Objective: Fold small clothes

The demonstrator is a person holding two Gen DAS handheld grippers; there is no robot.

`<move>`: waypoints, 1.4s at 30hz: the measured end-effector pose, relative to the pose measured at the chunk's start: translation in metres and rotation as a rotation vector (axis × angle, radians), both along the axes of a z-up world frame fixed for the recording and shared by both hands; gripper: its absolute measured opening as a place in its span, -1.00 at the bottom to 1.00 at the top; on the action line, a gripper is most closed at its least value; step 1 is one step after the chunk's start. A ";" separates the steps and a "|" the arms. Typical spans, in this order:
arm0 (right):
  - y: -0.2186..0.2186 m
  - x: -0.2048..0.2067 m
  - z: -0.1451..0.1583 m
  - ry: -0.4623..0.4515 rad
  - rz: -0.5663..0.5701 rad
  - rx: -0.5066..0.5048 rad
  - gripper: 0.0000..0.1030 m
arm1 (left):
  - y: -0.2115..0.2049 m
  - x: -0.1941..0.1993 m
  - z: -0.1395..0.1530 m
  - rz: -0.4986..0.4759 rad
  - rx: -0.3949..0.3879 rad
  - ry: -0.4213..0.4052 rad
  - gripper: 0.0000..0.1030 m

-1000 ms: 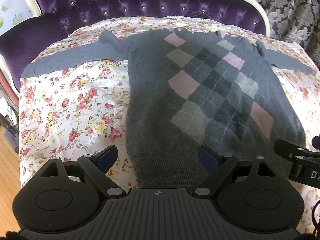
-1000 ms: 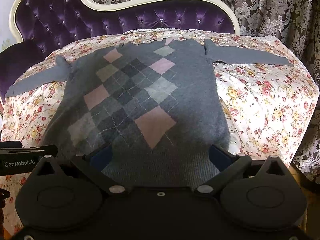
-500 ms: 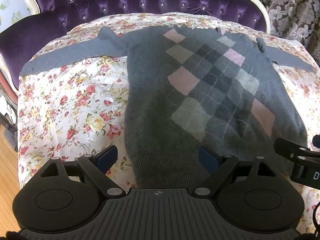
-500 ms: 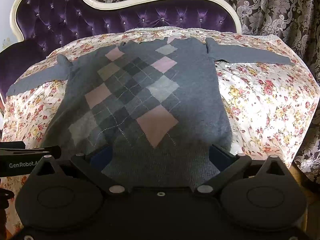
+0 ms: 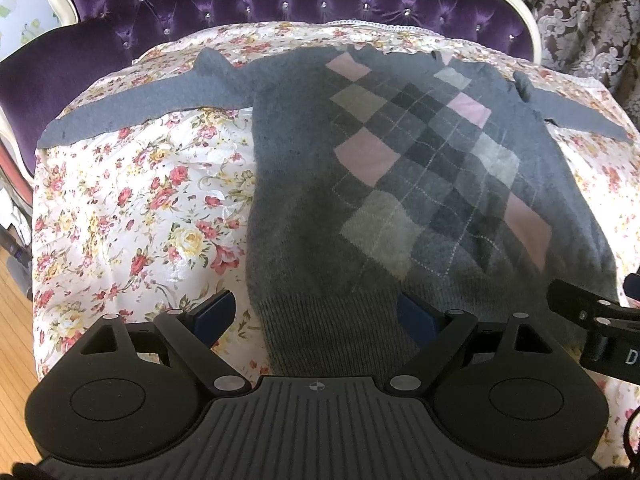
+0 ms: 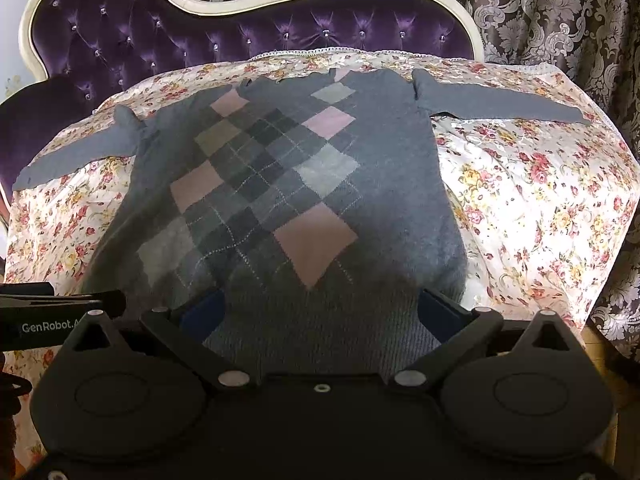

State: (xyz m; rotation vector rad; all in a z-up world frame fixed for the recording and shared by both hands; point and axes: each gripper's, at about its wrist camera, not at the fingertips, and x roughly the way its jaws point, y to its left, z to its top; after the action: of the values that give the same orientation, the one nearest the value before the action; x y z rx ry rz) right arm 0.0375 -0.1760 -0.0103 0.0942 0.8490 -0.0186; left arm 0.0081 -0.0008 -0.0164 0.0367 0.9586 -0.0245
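- Your left gripper (image 5: pixel 316 316) stands with its jaws spread wide and nothing pinched; one blue pad sits over the floral cover, the other over the sweater's ribbed hem.
- Your right gripper (image 6: pixel 320 312) is likewise spread wide, both pads over the hem, gripping nothing that can be seen.
- Writing: in the right wrist view the left gripper's body at 9 o'clock reads "GenRobot.A", cut off at its end. In the left wrist view the right gripper's body at 3 o'clock shows only a "D".
- The grey argyle sweater (image 5: pixel 400 168) lies flat, front up, directly ahead of both grippers towards 12 o'clock, hem nearest you, neck farthest.
- Its sleeves run out towards 10 and 2 o'clock.
- The floral cover (image 5: pixel 132 200) lies beneath the sweater.
- The purple tufted backrest (image 6: pixel 180 36) stands at 12 o'clock, with a patterned curtain (image 6: pixel 540 12) behind it.
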 end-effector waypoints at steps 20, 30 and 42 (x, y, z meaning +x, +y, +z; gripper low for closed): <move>0.000 -0.001 0.005 0.011 0.009 0.002 0.98 | -0.002 0.000 0.005 -0.002 -0.014 -0.005 0.71; -0.014 0.006 -0.002 0.080 0.017 0.159 0.98 | 0.009 0.006 0.004 -0.017 -0.166 -0.036 0.71; -0.067 0.025 0.002 0.044 0.013 0.424 0.98 | 0.000 0.044 0.021 -0.040 -0.048 -0.137 0.71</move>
State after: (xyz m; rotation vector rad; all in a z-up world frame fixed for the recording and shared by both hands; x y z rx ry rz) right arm 0.0621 -0.2435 -0.0082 0.4878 0.8870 0.1731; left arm 0.0526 -0.0011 0.0049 0.0127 0.8203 -0.0807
